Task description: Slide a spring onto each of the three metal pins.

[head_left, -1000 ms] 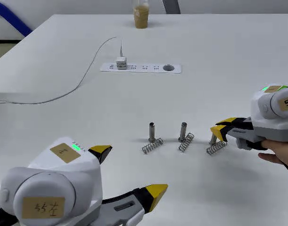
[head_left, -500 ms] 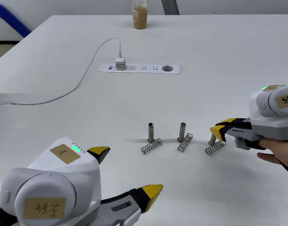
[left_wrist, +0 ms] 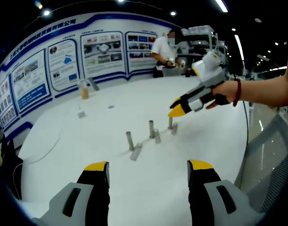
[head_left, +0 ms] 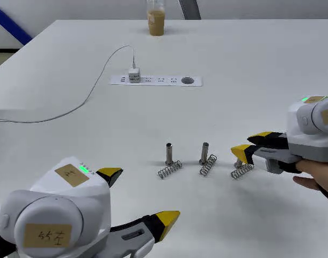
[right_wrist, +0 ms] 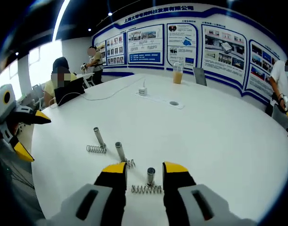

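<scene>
Right gripper has eased in, jaws released, framing the right pin | its spring lies at the base, none threaded yet | left gripper spread wide, idle | grab looks next

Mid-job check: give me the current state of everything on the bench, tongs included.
Left pin, upright, bare.
Middle pin, upright, bare.
Right pin, upright, bare.
Left spring, lying beside left pin.
Middle spring, lying beside middle pin.
Right spring, lying beside right pin.
Left tongs, open, empty.
Right tongs, open, jaws flanking right pin.
Power strip, one adapter plugged in.
Cup, upright.
</scene>
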